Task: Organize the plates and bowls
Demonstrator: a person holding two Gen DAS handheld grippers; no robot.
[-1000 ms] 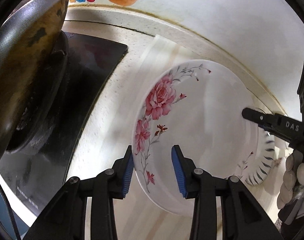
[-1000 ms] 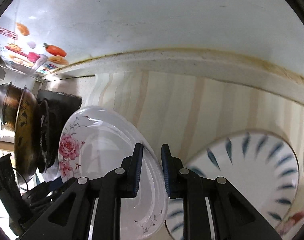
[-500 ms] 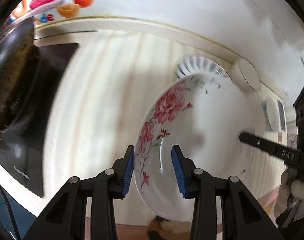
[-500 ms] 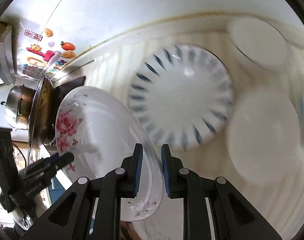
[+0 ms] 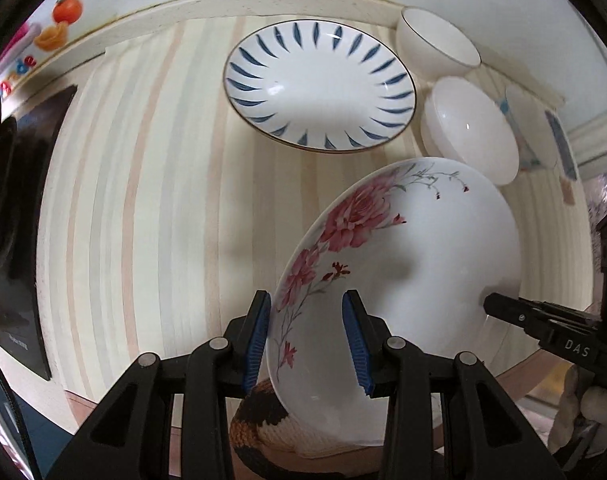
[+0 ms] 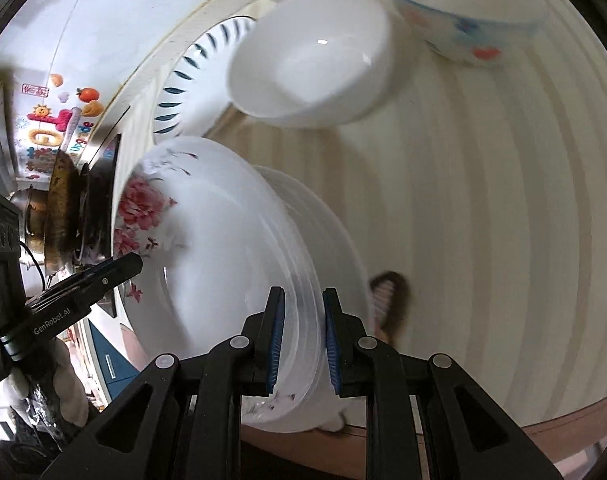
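Note:
Both grippers carry one white plate with pink flowers (image 5: pixel 403 264) above the striped counter. My left gripper (image 5: pixel 306 340) is shut on its near rim. My right gripper (image 6: pixel 301 340) is shut on the opposite rim of the flowered plate (image 6: pixel 207 248), which is tilted. Ahead on the counter lies a white plate with blue leaf marks (image 5: pixel 319 88), partly hidden in the right wrist view as the blue-leaf plate (image 6: pixel 195 76). Beside it stands a plain white bowl (image 5: pixel 469 128), seen close as the white bowl (image 6: pixel 307 56).
A second white bowl (image 5: pixel 435 40) stands by the back wall. A bowl with blue and red marks (image 6: pixel 463 12) sits at the far right. A black cooktop (image 5: pixel 19 208) and a metal pot (image 6: pixel 59 208) lie to the left. The counter's front edge (image 6: pixel 563 412) is near.
Both grippers have carried the flowered plate to the right along the counter, away from the cooktop and pot. The blue-leaf plate and the white bowls have come into view.

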